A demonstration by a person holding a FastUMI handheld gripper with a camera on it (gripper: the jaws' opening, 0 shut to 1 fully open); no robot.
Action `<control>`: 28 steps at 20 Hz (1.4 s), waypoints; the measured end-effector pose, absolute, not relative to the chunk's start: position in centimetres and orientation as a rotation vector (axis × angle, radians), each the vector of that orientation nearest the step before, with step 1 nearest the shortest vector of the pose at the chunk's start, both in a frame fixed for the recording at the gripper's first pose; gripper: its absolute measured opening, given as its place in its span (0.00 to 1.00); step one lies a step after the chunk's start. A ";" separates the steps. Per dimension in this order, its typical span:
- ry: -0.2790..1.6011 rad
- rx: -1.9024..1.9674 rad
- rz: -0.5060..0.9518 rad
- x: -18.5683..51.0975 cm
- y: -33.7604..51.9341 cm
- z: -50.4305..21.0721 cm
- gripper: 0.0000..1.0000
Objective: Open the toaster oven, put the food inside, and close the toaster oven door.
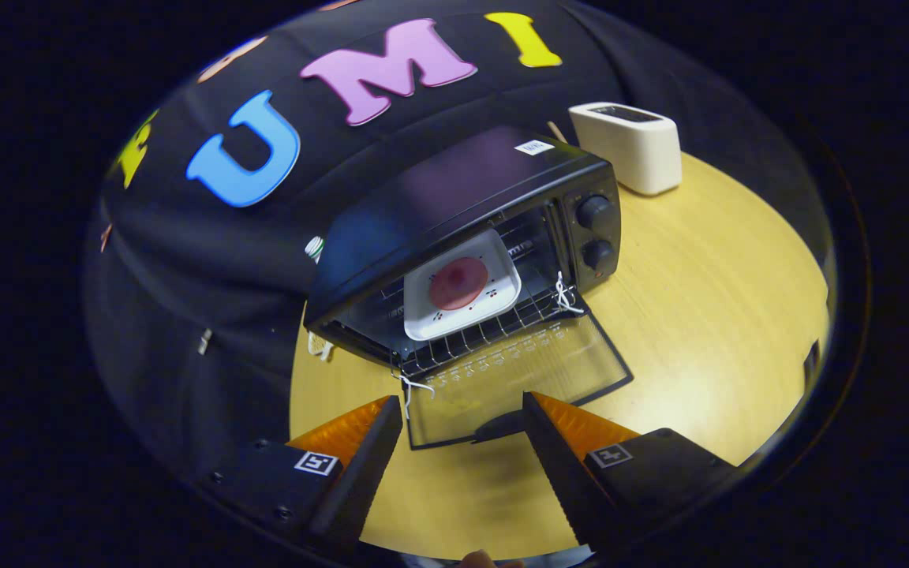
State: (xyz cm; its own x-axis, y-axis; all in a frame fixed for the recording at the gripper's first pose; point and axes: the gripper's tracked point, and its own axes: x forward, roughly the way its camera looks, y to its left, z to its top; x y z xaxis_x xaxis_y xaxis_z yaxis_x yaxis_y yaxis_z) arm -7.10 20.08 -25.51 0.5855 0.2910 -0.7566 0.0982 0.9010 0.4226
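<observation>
The toaster oven (470, 237) stands open on the desk (707, 315), its door (518, 379) folded flat, the food (458, 284) on a plate (423, 312) inside on the rack. Only closing remains. The gripper (462, 430) hovers spread wide and empty at the door's handle (498, 427).

Field note, colours only. Ahead of my gripper (462, 418), whose fingers stand apart and hold nothing: toaster oven (462, 229), glossy black, two black knobs at its 3 o'clock. Inside, a white square plate (494, 276) with small dark sprig marks on the rim, carrying a reddish-pink round of food (458, 282). Glass door (518, 379) is black-framed with a row of pale markings. Table (707, 300) is pale yellow wood grain. At 1 o'clock, I see a cream toaster (628, 146).
</observation>
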 end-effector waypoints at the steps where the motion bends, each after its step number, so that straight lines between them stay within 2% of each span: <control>1: 0.970 0.398 0.139 -8.0 20.2 -26.1 0.99; 8: 1.156 0.222 0.171 -12.7 21.2 -34.2 0.99; 14: 1.203 0.120 0.133 -12.5 21.3 -39.3 1.00; 20: 1.210 0.105 0.064 -10.6 21.0 -41.6 1.00; 28: 1.170 0.054 0.094 -10.5 20.9 -41.1 0.99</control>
